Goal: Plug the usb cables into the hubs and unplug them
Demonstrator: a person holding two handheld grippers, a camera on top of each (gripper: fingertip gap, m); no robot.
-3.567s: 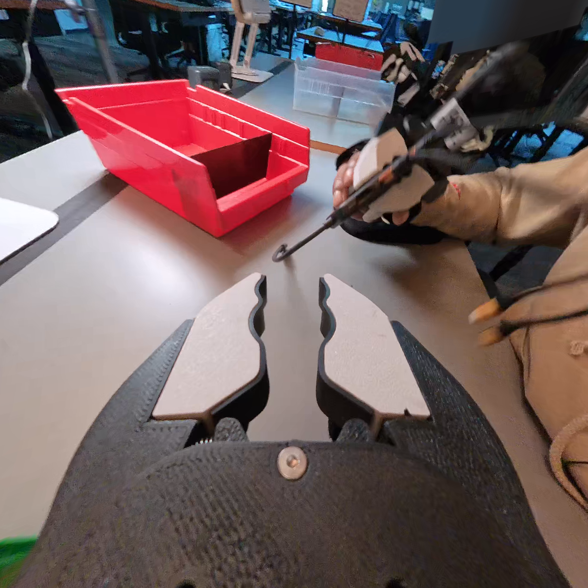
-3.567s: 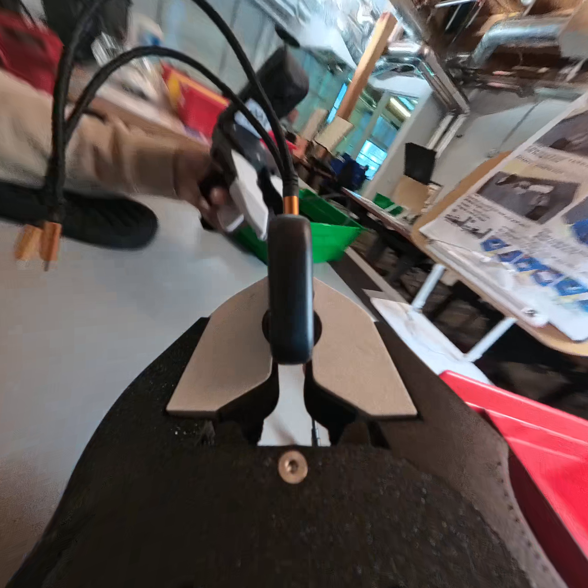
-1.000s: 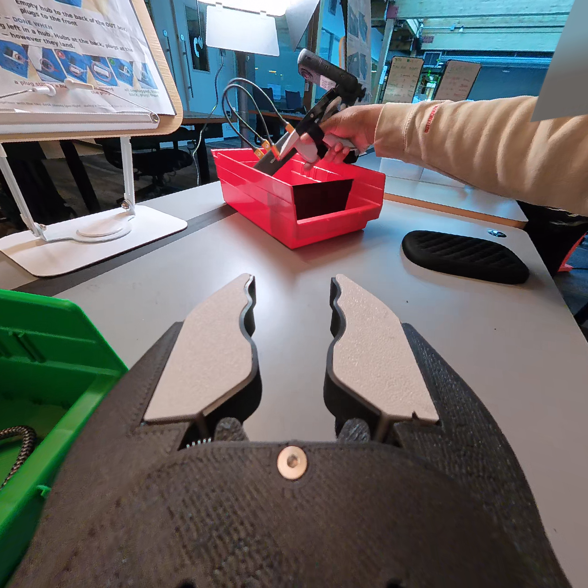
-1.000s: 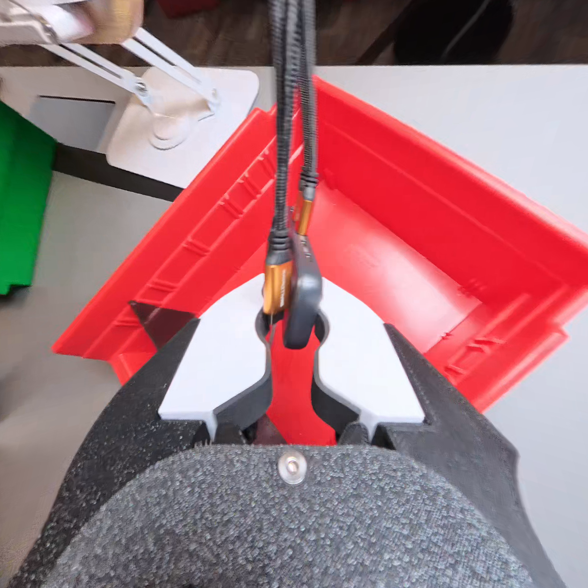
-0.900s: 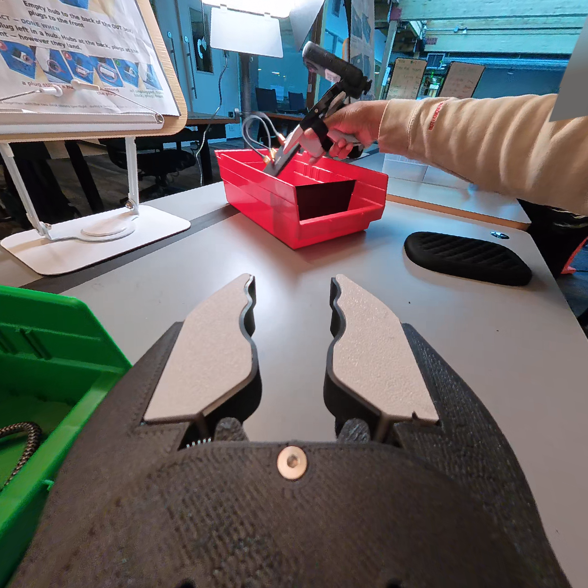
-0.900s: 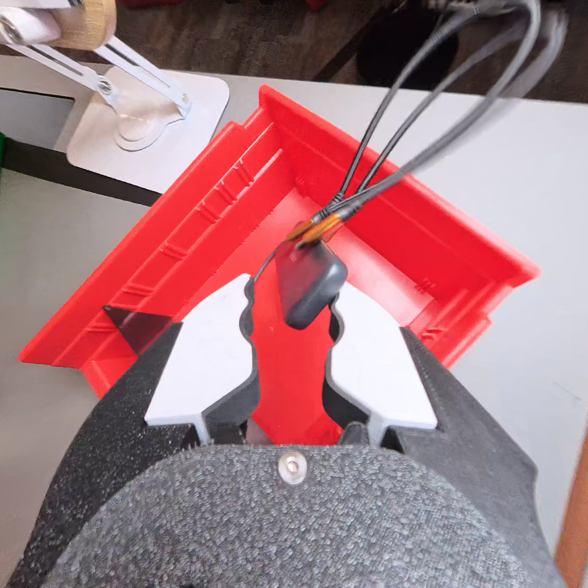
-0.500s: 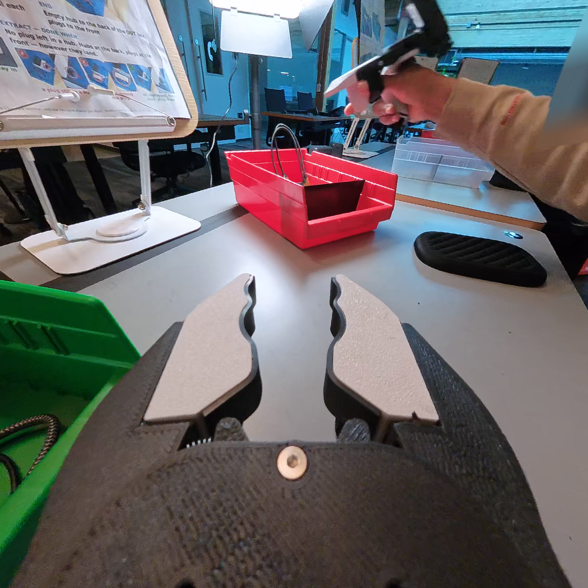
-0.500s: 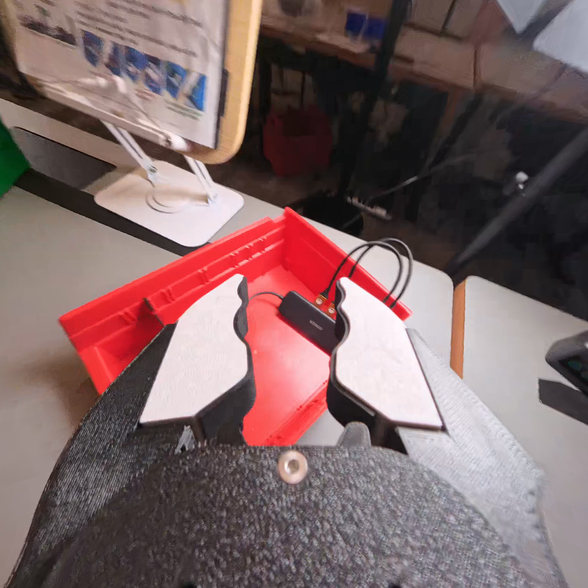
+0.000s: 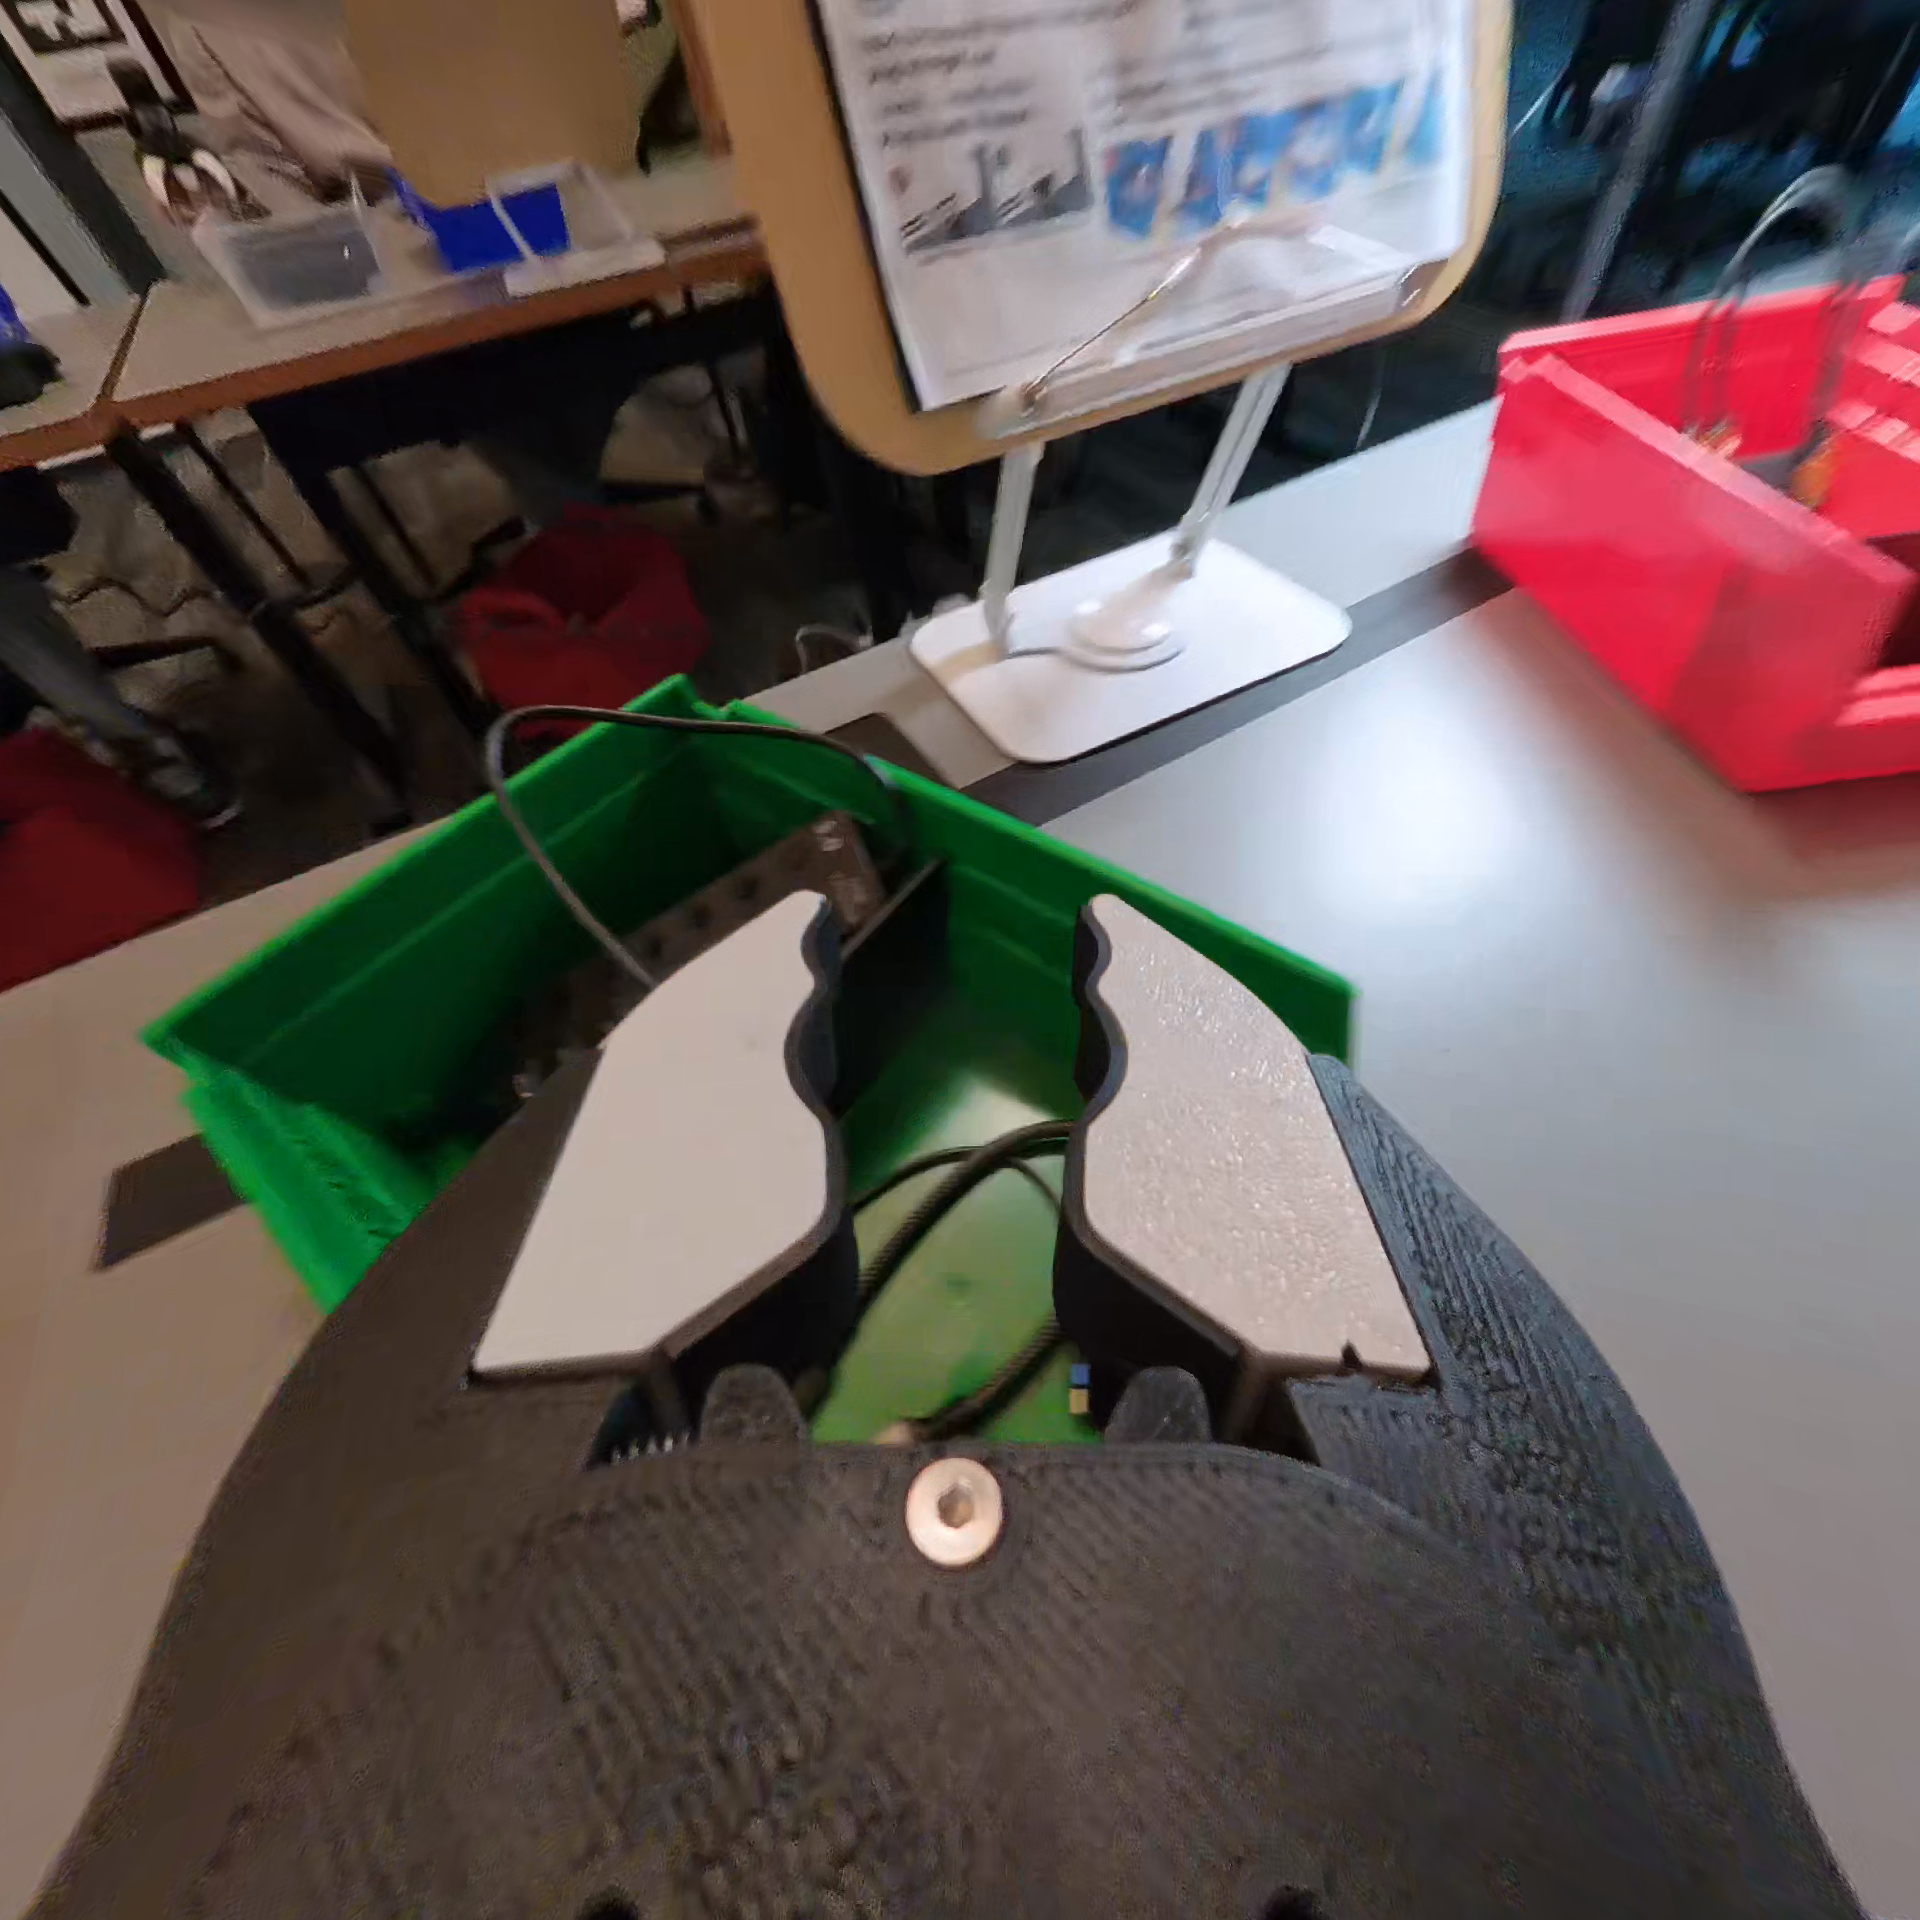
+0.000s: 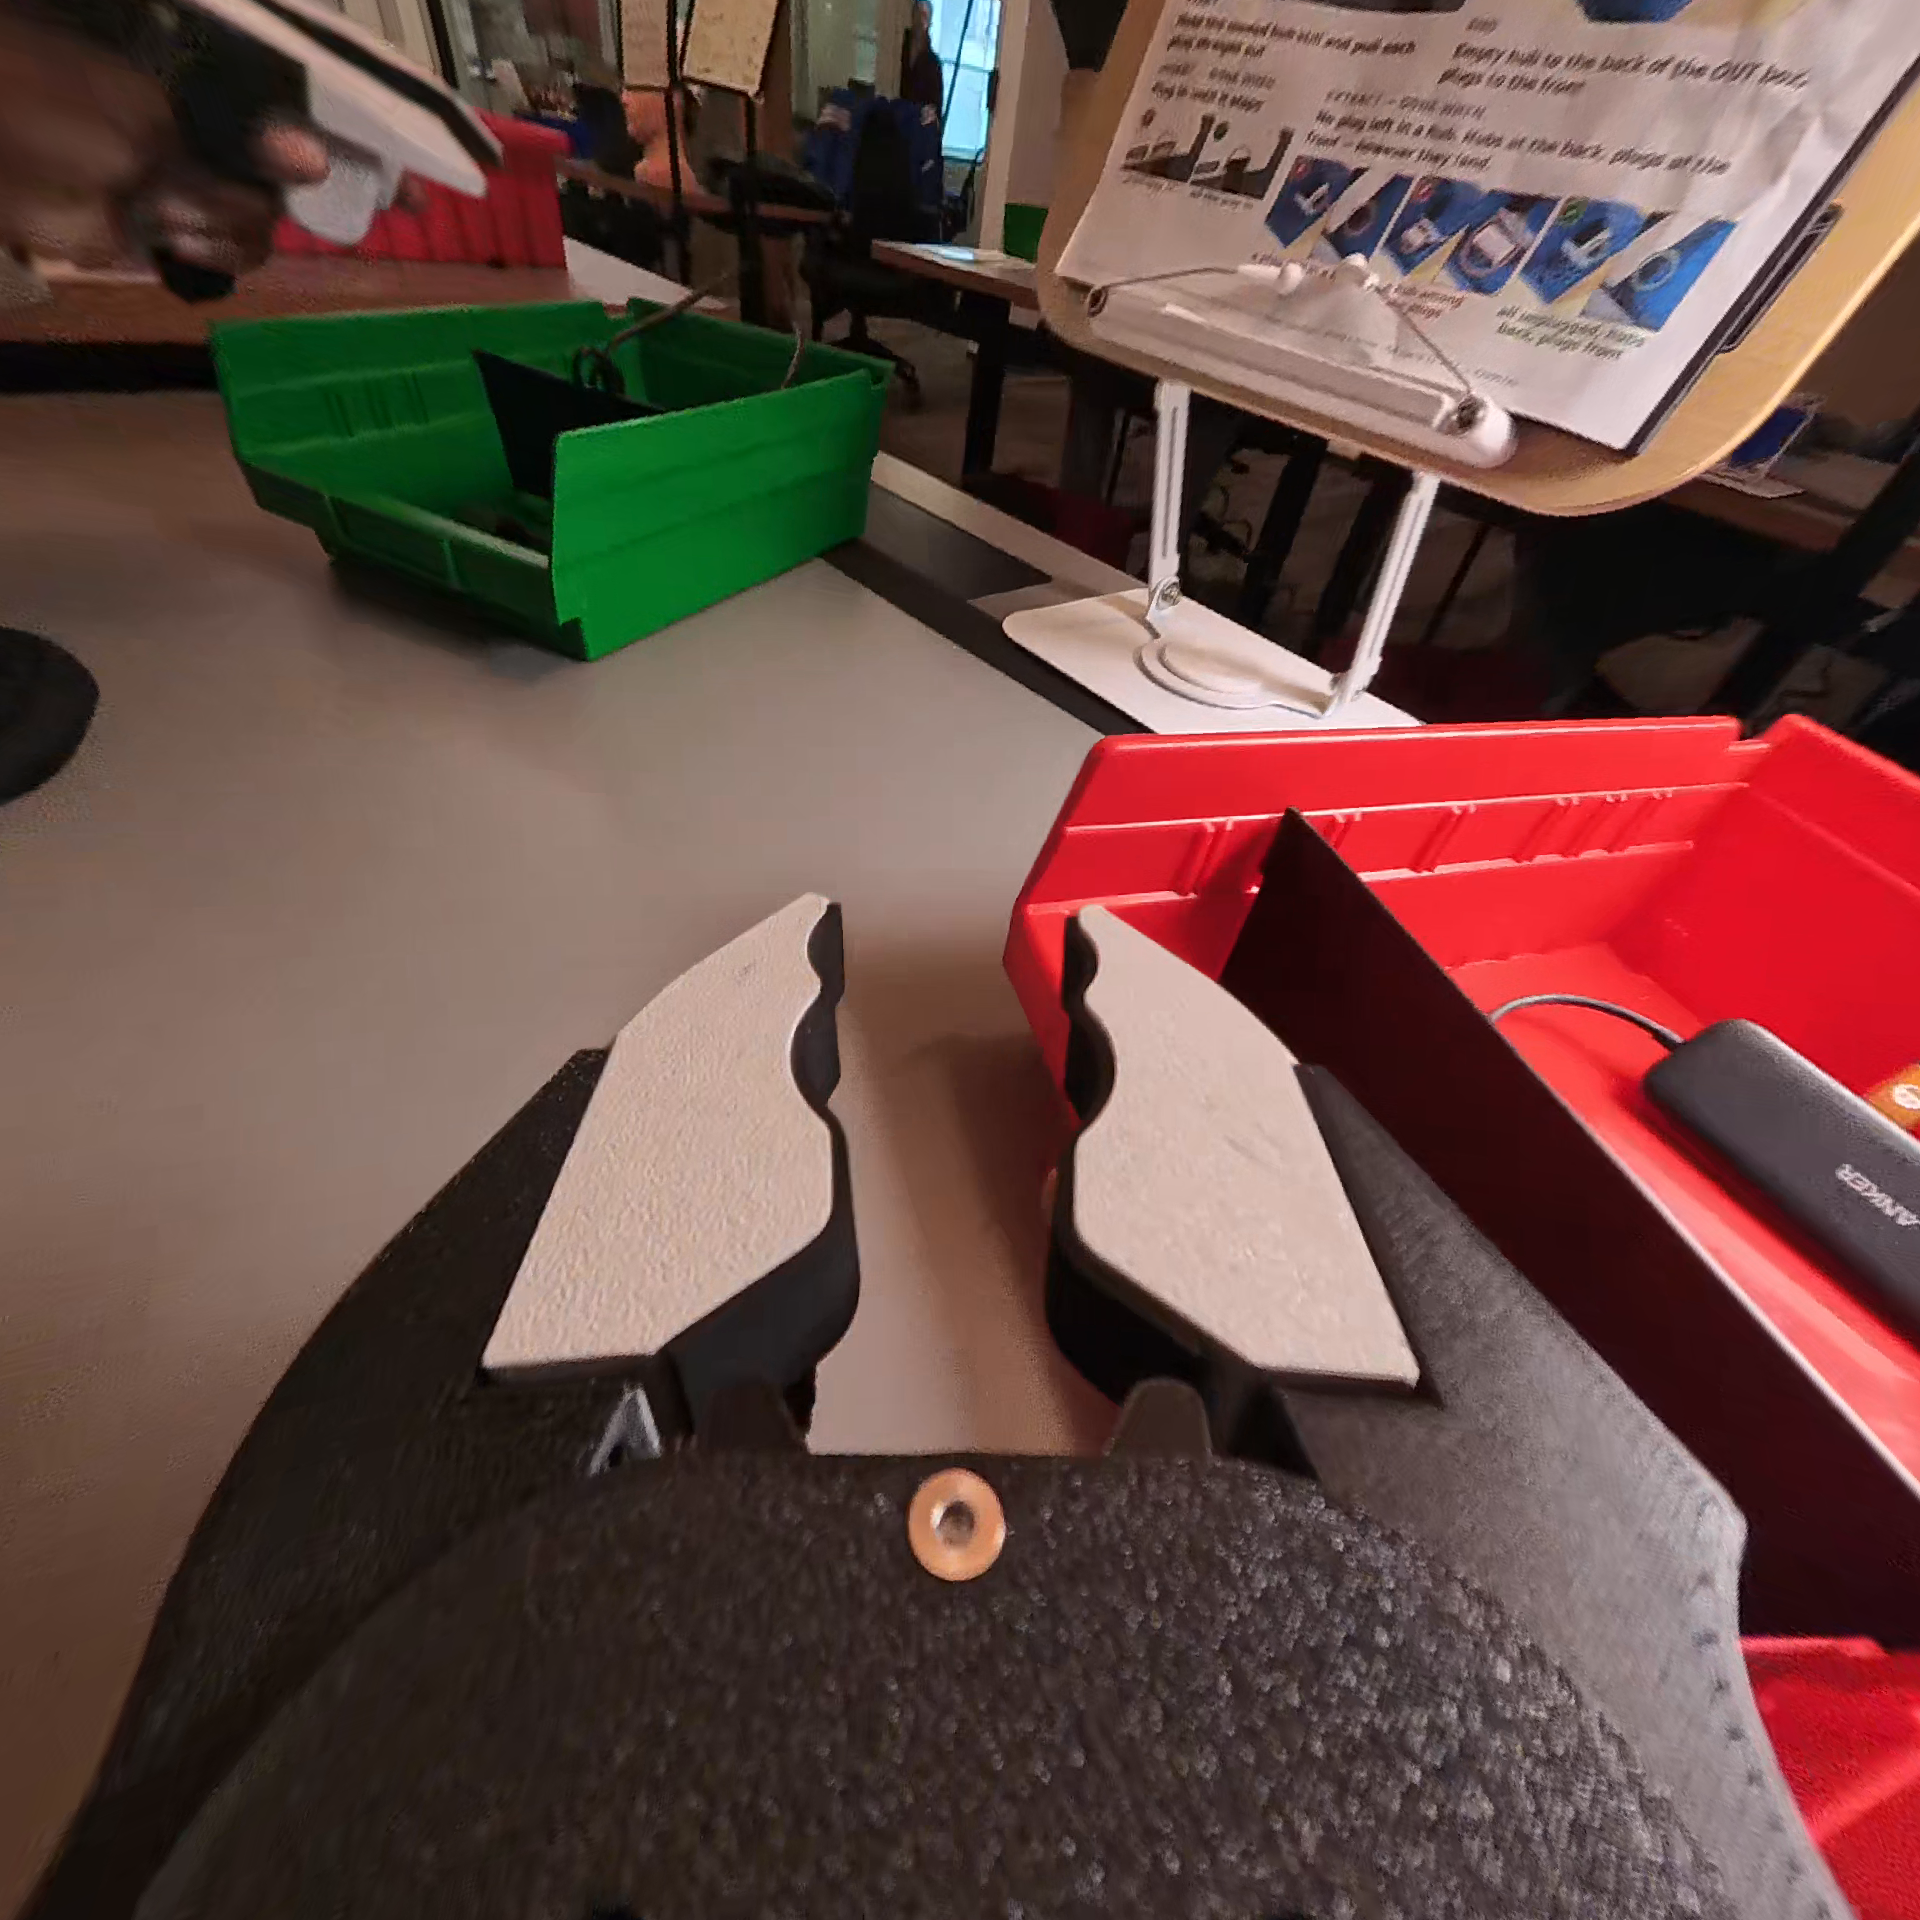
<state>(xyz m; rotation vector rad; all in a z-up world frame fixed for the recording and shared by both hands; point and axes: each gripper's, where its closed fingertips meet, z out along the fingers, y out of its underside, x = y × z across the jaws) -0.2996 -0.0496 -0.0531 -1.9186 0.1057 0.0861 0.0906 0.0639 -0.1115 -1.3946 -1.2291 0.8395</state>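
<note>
left gripper (image 9: 951, 940) jaws wide, empty, over green bin (image 9: 1226, 940) holding hub (image 9: 831, 873) and cables (image 9: 935, 1195) | right gripper (image 10: 951, 971) wide, empty, beside red bin (image 10: 1403, 790) with another hub (image 10: 1797, 1143) | risk: loose cable loops could snag fingers, dragging the hub

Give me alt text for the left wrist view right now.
The open left gripper hovers empty above a green bin on a grey table; black cables lie inside the bin. Behind stand an instruction sheet on a white stand and a red bin at right.
</note>
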